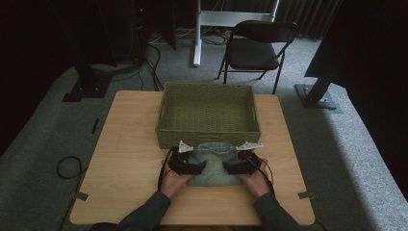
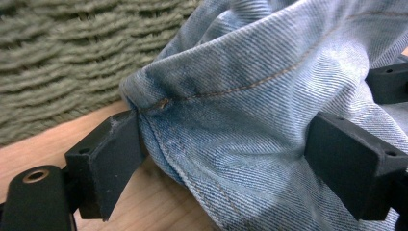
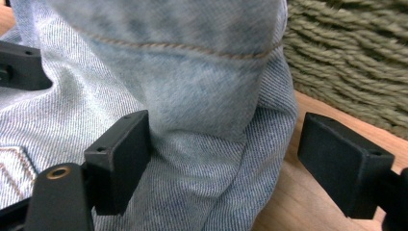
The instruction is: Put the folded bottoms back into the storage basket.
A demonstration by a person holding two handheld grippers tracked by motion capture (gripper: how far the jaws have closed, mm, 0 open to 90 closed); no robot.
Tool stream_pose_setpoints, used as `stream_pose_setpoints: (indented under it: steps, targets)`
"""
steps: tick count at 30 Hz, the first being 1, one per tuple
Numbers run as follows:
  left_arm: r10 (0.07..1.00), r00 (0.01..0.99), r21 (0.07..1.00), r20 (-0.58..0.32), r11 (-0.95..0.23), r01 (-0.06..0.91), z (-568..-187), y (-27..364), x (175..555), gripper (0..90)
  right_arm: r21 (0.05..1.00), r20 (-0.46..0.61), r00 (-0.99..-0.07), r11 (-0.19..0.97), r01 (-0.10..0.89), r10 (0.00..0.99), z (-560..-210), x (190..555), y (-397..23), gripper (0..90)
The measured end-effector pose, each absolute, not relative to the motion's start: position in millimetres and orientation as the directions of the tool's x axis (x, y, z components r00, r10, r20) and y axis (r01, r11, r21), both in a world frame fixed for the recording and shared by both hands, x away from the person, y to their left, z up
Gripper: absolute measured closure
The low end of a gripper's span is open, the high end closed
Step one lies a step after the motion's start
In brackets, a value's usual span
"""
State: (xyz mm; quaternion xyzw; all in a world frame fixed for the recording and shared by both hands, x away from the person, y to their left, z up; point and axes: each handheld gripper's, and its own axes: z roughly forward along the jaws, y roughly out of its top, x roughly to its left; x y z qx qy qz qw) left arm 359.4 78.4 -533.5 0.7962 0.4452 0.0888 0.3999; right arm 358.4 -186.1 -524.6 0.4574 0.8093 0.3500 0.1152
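A folded pair of light blue jeans lies on the wooden table, right in front of a green woven basket. My left gripper is at the jeans' left side and my right gripper at their right side, each in a hand. In the left gripper view, the left gripper stands wide with a thick denim fold between its jaws, touching the left one. In the right gripper view, the right gripper is open around a denim fold; its right jaw stands apart from the cloth.
The basket is hollow and close behind the jeans. Bare tabletop lies under the folds. A black folding chair and stands are on the carpet beyond the table. The person's sleeves enter from the front edge.
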Motion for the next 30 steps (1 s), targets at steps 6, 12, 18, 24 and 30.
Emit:
stream_pose_setpoints:
  steps: [6,12,18,24,30]
  targets:
    - [0.762,0.588,0.697,-0.271,-0.266,0.666,-535,79,361,19.1,0.66,0.173,-0.567,0.333,0.673,0.805,-525,359,-186,29.8]
    - [0.722,0.575,0.665,-0.384,-0.216,0.715,-538,82,364,30.1,0.649,0.191,-0.574,0.336,0.683,0.797,-525,358,-184,37.4]
    - [0.734,0.575,0.668,-0.361,-0.227,0.709,-537,81,363,31.2,0.641,0.211,-0.572,0.329,0.693,0.793,-525,359,-185,39.1]
    - [0.712,0.588,0.652,-0.382,-0.243,0.718,-536,80,365,32.8,0.636,0.224,-0.573,0.327,0.698,0.788,-525,360,-186,41.0]
    - [0.705,0.643,0.699,-0.3,-0.296,0.651,-528,74,355,59.3,0.643,0.186,-0.584,0.352,0.681,0.79,-521,356,-183,62.8]
